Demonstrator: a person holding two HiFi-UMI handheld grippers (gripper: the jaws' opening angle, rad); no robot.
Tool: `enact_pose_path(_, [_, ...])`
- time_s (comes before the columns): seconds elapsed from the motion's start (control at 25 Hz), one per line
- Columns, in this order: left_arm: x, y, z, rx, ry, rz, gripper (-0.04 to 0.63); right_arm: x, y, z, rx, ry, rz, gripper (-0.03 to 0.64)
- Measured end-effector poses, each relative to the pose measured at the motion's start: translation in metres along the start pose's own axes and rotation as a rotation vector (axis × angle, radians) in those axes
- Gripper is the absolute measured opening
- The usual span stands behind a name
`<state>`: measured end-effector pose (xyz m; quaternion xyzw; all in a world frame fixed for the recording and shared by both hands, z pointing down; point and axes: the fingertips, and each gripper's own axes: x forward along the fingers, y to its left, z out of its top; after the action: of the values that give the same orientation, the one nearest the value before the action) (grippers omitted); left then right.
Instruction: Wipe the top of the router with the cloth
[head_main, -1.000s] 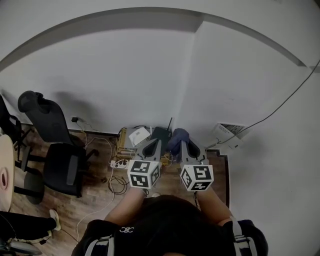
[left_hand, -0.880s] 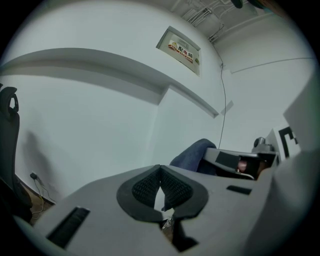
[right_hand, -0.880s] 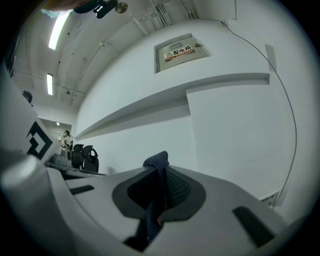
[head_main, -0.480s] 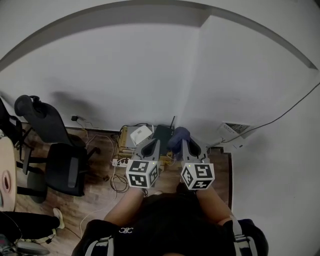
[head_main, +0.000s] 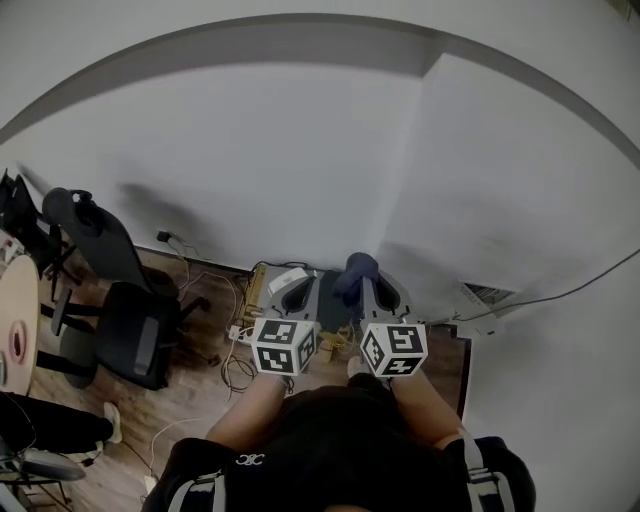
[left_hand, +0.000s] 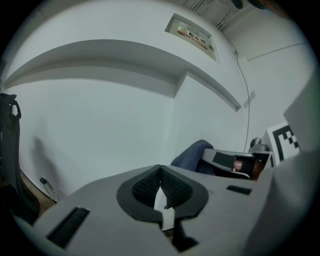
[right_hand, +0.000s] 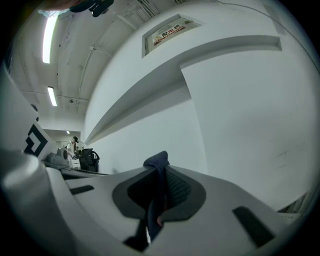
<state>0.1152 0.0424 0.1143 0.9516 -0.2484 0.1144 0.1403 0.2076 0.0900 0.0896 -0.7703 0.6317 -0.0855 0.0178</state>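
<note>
In the head view my right gripper (head_main: 372, 288) is shut on a dark blue cloth (head_main: 357, 268) that bunches up above its tips. The right gripper view shows the cloth (right_hand: 157, 161) pinched between the jaws of that gripper (right_hand: 159, 171). My left gripper (head_main: 298, 295) is beside it, jaws together with nothing in them (left_hand: 160, 172). Its own view catches the cloth (left_hand: 192, 155) off to the right. The black router on the floor by the wall is almost hidden behind both grippers; only a dark strip (head_main: 327, 286) shows between them.
A white box (head_main: 288, 277) sits on a low wooden rack (head_main: 249, 291) left of the router, with a power strip and loose cables (head_main: 236, 336) on the wood floor. A black office chair (head_main: 125, 320) stands at left. A white vent (head_main: 487, 294) is on the wall at right.
Both grippers have moved forward over the router, which showed with its antenna a second ago and is now covered. The cloth stays in the right gripper. The view has shifted slightly.
</note>
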Motion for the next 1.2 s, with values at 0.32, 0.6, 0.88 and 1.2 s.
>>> enact_pose_path(0.32, [0.049,0.015,0.007,-0.039,0.008,0.125,0.0,0.06,-0.035,-0.002,0.002,0.056,0.12,0.006])
enact_pose_path(0.6, [0.066,0.046,0.002,-0.116,0.006,0.282,0.0,0.111,-0.035,-0.018,-0.027,0.133,0.27,0.006])
enact_pose_path(0.88, [0.065,0.067,-0.024,-0.213,0.03,0.407,0.001,0.149,-0.027,-0.044,-0.066,0.227,0.39,0.006])
enact_pose_path(1.2, [0.091,0.132,-0.091,-0.306,0.141,0.438,0.0,0.223,-0.031,-0.129,-0.039,0.394,0.326,0.006])
